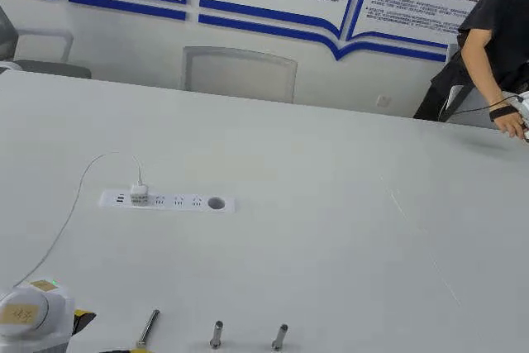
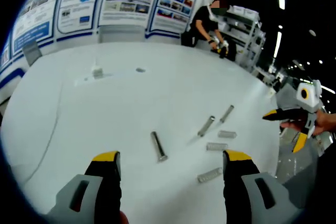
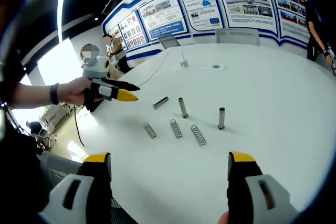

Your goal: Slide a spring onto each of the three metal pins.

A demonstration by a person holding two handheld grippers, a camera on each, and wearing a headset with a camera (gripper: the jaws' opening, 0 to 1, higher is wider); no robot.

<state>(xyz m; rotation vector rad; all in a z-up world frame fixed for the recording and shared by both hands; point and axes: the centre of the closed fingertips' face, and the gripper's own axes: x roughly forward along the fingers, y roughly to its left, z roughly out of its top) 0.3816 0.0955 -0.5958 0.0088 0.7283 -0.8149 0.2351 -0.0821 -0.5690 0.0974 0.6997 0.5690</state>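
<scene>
Three metal pins lie on the white table (image 1: 331,204); in the head view they sit at the near edge (image 1: 149,328), (image 1: 216,335), (image 1: 280,336). In the right gripper view the pins (image 3: 160,102), (image 3: 182,107), (image 3: 221,118) lie behind three bare springs (image 3: 150,130), (image 3: 175,128), (image 3: 198,135). The left gripper view shows the same pins (image 2: 158,146), (image 2: 206,126), (image 2: 227,113) and springs (image 2: 227,134), (image 2: 216,146), (image 2: 209,175). My left gripper (image 2: 173,157) (image 3: 128,92) (image 1: 83,320) and right gripper (image 3: 168,157) (image 2: 286,127) both hover open and hold nothing, one on each side of the parts.
A white power strip (image 1: 165,201) with a plugged charger and a cable trailing left lies mid-table. A grey chair (image 1: 240,72) stands behind the far edge. A person in black (image 1: 496,39) works at the far right corner. Posters line the back wall.
</scene>
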